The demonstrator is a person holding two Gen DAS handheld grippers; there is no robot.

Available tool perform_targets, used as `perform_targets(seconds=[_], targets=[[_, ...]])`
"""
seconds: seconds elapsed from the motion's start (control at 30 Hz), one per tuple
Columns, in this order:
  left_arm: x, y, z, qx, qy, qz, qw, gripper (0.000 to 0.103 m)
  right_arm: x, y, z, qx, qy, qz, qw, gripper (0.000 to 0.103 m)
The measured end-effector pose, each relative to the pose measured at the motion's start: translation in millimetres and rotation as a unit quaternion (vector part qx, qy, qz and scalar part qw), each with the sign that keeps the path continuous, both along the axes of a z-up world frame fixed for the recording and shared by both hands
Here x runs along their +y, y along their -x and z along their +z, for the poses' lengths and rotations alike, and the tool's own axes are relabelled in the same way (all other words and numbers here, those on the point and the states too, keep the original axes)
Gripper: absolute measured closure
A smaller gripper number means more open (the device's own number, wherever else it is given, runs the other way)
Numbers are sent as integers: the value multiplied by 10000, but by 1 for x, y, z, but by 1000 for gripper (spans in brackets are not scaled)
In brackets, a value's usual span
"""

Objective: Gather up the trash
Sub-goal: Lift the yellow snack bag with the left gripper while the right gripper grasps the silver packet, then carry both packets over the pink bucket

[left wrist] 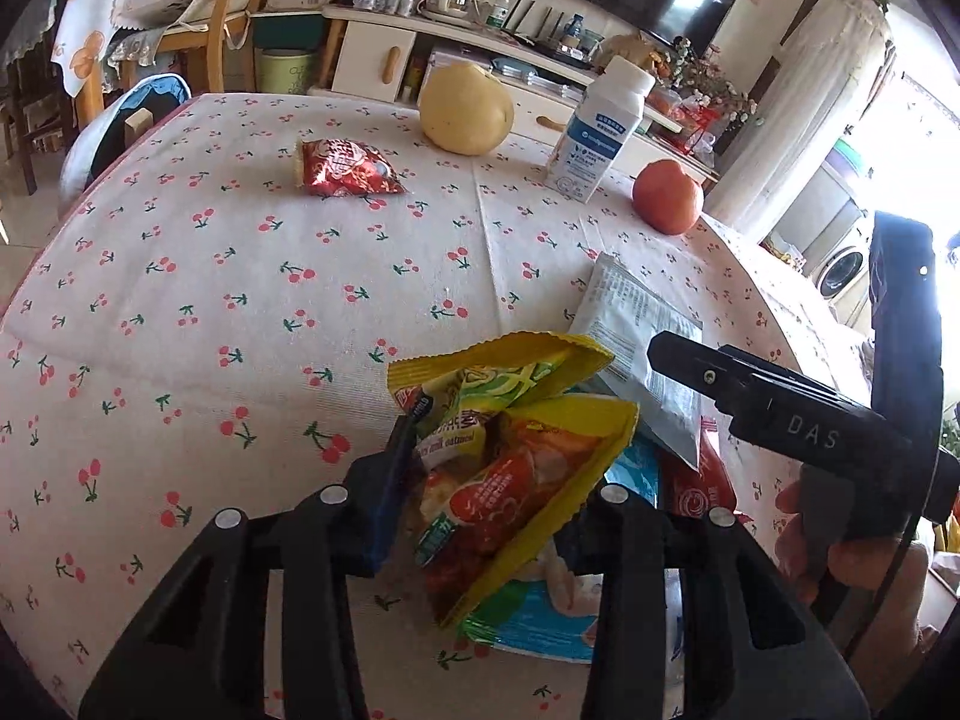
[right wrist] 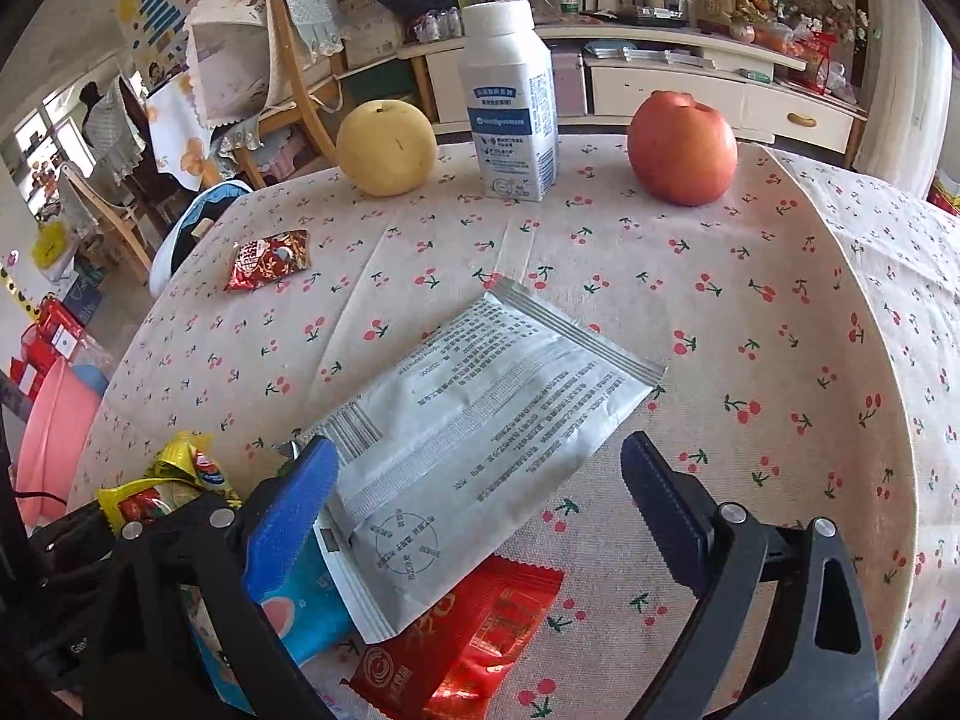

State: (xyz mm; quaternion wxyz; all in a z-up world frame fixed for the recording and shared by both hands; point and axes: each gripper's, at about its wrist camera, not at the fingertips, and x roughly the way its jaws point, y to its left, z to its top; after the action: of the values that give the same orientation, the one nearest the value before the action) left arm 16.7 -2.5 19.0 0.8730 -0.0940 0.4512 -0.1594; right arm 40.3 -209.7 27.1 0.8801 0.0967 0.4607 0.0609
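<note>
Trash wrappers are piled at the table's near edge, with the left gripper spread wide around the yellow packets and the right gripper wide over the grey sachet, which could slip off when pinched.

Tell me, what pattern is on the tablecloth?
Little red cherries on white tablecloth, clearest in the right wrist view.

Two close, low wrist views across one table, perhaps converging.
</note>
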Motion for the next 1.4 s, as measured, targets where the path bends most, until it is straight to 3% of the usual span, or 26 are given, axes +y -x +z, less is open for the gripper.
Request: perform_targets(seconds=[0.23, 0.57, 0.8, 1.13, 1.4], targets=[[37, 12, 20, -340, -47, 468, 9983, 61, 6, -5, -8, 365, -590, -560, 9960, 8], [82, 14, 34, -652, -146, 856, 9941, 61, 39, -23, -13, 572, 175, -1317, 9895, 7], [111, 7, 32, -563, 45, 1069, 9927, 61, 69, -32, -22, 608, 1103, -961, 9874, 5], [133, 5, 29, -406, 337, 1193, 9915, 61, 71, -20, -17, 349, 1084, -583, 9918, 25], [138, 6, 31, -386, 456, 1208, 9909, 61, 79, -3, -10, 148, 1042, -502, 9932, 28]])
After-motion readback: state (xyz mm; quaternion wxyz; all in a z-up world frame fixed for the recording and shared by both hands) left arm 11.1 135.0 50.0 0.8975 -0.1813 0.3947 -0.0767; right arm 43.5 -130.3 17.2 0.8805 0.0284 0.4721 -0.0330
